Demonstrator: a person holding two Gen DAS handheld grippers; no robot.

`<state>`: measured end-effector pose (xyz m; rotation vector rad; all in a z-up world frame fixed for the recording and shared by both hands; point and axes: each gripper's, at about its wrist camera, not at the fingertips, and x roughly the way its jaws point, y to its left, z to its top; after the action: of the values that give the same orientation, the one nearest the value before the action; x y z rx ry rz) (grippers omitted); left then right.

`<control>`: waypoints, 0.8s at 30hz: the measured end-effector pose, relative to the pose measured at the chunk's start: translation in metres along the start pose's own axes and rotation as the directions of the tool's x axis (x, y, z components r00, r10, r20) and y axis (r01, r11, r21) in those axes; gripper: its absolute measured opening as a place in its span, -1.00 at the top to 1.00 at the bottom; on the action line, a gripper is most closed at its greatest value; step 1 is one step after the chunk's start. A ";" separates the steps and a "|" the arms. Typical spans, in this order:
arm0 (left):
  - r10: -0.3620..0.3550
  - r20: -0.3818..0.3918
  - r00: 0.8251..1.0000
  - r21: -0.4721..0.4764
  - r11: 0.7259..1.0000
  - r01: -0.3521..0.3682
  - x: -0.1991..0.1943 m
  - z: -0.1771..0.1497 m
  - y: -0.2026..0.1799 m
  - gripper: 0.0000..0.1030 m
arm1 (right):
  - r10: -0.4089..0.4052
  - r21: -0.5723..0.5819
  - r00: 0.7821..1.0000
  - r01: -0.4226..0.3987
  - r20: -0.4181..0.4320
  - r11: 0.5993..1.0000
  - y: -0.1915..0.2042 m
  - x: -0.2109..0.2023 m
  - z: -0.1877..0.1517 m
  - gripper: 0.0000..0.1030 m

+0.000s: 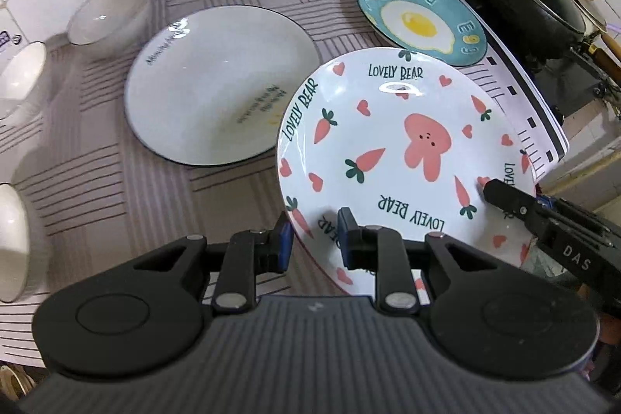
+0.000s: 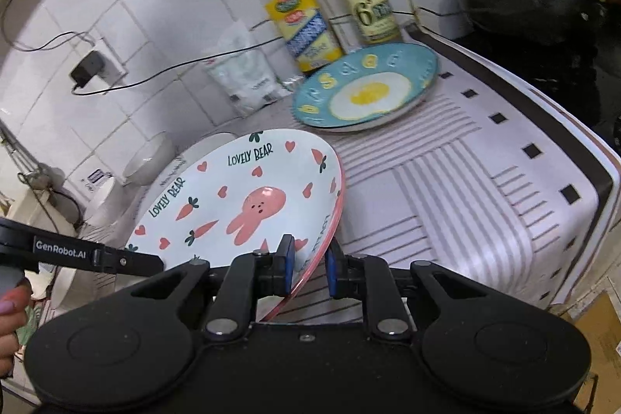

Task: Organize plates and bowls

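I hold the bunny plate (image 1: 388,158) with both claws. My left claw (image 1: 314,239) is pinched narrow on its near rim, one pad under and one pad on top. My right claw (image 2: 308,268) is squeezed tight on the rim at the right side, and it pokes in from the right in the left view. The plate is tilted, with the right edge higher, and it seems to be off the cloth (image 2: 446,204).

The thing that matters for the coming move, I think, is the big white plate (image 1: 217,84). It lies flat just to the left and a bit farther away, so the bunny plate would go left to sit on it. My left claw is nearer to it.

Far right sits the egg plate (image 1: 423,18). Bowls (image 1: 110,14) wait at the far left.
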<state>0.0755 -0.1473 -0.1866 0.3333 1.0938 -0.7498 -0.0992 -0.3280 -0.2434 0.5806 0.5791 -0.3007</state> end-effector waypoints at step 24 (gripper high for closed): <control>0.017 0.076 0.997 -0.128 0.992 -0.007 -0.042 0.002 0.085 0.57 | 0.109 -0.115 0.994 -0.106 0.020 0.988 0.086 0.027 0.023 0.59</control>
<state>0.1257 -0.0720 -0.1575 0.2008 1.0602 -0.6736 -0.0313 -0.2759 -0.2072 0.4954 0.5335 -0.1719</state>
